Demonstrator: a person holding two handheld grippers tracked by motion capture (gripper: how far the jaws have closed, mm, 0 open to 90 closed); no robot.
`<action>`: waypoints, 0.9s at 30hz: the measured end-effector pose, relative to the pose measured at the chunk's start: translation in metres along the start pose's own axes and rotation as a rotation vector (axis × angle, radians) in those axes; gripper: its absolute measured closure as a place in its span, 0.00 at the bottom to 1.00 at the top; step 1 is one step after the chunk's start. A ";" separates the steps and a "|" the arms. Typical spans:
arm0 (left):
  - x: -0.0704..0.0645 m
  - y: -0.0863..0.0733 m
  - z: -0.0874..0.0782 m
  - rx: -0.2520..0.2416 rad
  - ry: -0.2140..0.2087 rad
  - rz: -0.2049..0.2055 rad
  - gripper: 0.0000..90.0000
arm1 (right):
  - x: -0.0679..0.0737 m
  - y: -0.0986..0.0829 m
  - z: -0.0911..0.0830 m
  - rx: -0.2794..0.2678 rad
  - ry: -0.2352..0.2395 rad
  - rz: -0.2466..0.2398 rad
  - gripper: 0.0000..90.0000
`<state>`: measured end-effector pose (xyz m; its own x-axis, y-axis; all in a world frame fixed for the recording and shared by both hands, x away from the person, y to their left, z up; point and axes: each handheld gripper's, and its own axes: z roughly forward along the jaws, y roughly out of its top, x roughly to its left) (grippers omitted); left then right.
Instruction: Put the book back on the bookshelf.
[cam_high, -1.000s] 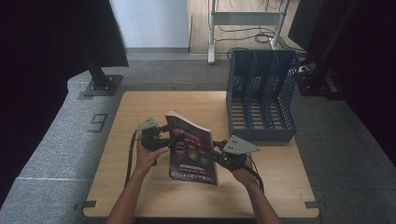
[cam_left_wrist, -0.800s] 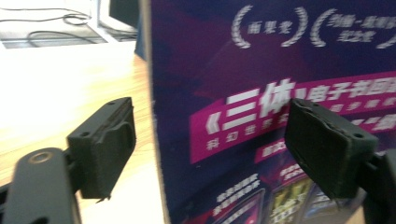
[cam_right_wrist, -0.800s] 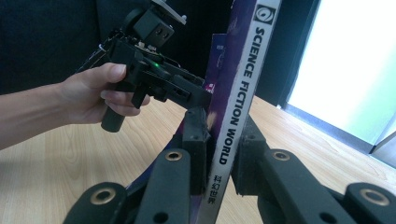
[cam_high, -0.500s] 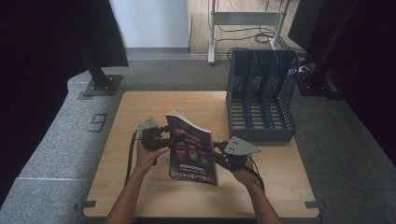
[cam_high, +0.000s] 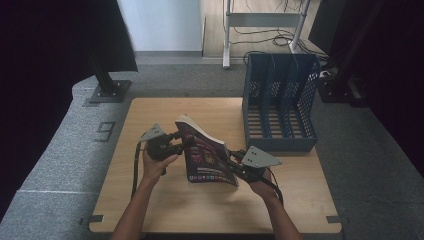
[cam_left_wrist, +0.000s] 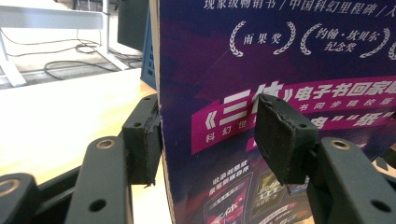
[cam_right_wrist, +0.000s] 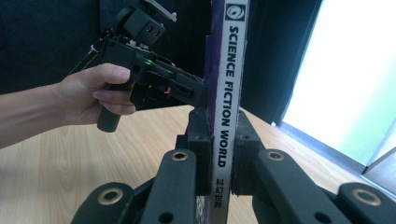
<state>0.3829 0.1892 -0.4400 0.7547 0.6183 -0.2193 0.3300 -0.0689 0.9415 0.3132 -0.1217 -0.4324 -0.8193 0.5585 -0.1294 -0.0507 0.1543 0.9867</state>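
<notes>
Nothing has shifted since the earlier frame: the magazine (cam_high: 207, 157) stands upright, lifted above the table (cam_high: 150, 210). My right gripper (cam_right_wrist: 222, 154) pinches its spine; my left gripper (cam_left_wrist: 208, 135) straddles the cover edge, pads (cam_left_wrist: 280, 140) barely closed. Judged ready for carrying to the file rack (cam_high: 280, 105).

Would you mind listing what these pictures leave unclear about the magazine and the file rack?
- High view: the magazine cover print is too small to read, and its lower right corner is hidden behind the right gripper.
- Left gripper view: the cover is cut off by the top, right and bottom edges; the left gripper pad covers some lettering.
- Right gripper view: the spine's foot is hidden between the jaws.
- High view: the blue file rack slot floors are shadowed; contents unclear.
</notes>
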 end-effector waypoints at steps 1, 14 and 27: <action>0.000 0.002 -0.001 -0.004 0.001 0.002 0.48 | -0.001 0.001 0.000 -0.004 0.002 0.002 0.90; -0.014 0.008 -0.005 -0.030 -0.037 0.045 0.48 | -0.008 -0.004 -0.004 0.010 -0.006 0.044 0.82; -0.016 0.014 -0.006 -0.071 -0.044 0.058 0.33 | -0.008 -0.007 -0.014 0.017 -0.013 0.034 0.90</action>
<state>0.3717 0.1833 -0.4218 0.7959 0.5799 -0.1739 0.2454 -0.0465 0.9683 0.3122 -0.1385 -0.4372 -0.8130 0.5742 -0.0972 -0.0130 0.1490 0.9888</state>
